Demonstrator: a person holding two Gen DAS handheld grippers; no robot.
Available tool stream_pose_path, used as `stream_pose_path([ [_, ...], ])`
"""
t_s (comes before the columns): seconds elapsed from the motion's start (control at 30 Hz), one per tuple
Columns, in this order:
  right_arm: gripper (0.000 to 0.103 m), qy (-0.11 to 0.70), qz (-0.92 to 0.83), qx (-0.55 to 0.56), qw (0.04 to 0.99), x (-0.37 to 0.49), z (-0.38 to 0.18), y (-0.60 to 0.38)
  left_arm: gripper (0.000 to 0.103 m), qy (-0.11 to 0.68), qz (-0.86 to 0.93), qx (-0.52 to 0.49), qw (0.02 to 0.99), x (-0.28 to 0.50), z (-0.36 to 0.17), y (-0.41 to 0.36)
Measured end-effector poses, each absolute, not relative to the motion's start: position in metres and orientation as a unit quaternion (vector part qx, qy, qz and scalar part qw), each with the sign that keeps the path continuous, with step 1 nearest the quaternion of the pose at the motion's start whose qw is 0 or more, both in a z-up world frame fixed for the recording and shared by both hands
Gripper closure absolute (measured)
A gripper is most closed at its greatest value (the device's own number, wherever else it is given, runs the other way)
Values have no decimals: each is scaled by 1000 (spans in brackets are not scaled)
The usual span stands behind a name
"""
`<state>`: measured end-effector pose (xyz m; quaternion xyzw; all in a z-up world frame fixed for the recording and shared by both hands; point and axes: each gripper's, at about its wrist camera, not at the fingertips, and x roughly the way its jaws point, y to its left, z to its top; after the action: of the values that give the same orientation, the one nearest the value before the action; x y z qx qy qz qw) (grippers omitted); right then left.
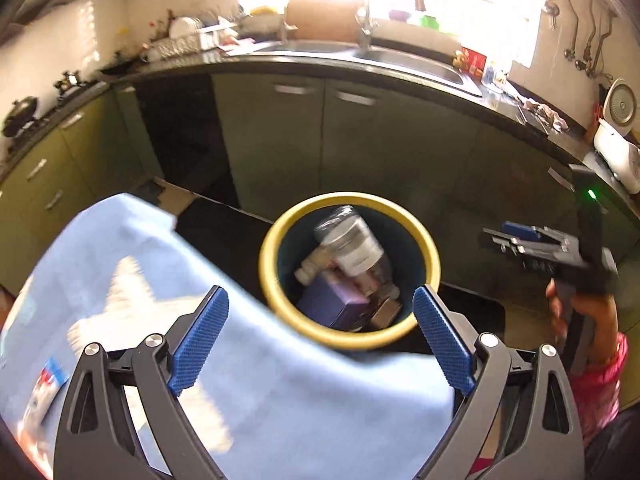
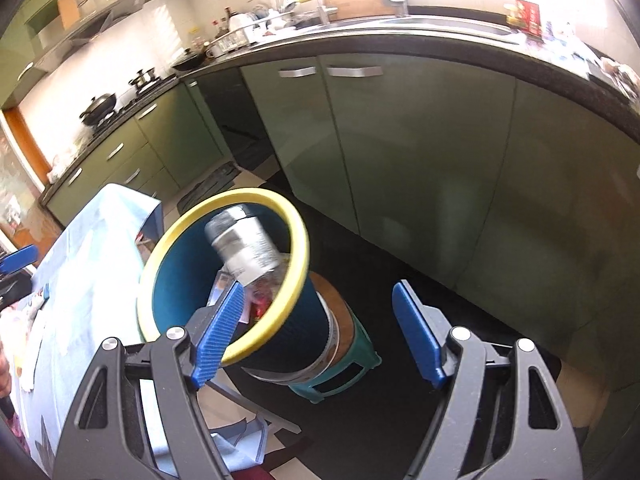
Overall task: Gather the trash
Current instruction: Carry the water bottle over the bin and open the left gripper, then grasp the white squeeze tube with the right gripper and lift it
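A dark blue bin with a yellow rim [image 1: 280, 304] [image 2: 176, 236] stands on a green stool [image 2: 348, 364] beside a table with a light blue cloth [image 1: 280, 392] [image 2: 88, 272]. A clear plastic bottle with a grey label [image 1: 356, 248] [image 2: 248, 248] is in the bin's mouth, over a purple box [image 1: 332, 304] and other trash. My left gripper [image 1: 320, 332] is open and empty above the table edge, near the bin. My right gripper [image 2: 320, 328] is open and empty just right of the bin; it also shows in the left wrist view [image 1: 520, 240].
Green kitchen cabinets [image 2: 400, 160] and a dark counter with a steel sink [image 1: 360, 54] curve behind the bin. A stove with pans [image 2: 100, 108] is at the left. A small packet [image 1: 48, 380] lies on the cloth. The floor by the stool is dark.
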<state>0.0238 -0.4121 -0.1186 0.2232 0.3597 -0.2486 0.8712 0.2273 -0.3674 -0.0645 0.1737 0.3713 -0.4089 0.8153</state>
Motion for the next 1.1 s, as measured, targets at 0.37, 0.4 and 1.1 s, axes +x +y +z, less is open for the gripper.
stream_pose_path([
  [0.37, 31, 395, -177, 165, 886, 81, -103, -337, 11, 344, -316, 132, 874, 197, -60, -198],
  [0.4, 31, 402, -160, 156, 888, 92, -102, -324, 11, 340, -304, 124, 881, 197, -60, -178],
  [1.1, 31, 435, 256, -123, 854, 306, -84, -29, 5, 325, -170, 5, 930, 207, -103, 31],
])
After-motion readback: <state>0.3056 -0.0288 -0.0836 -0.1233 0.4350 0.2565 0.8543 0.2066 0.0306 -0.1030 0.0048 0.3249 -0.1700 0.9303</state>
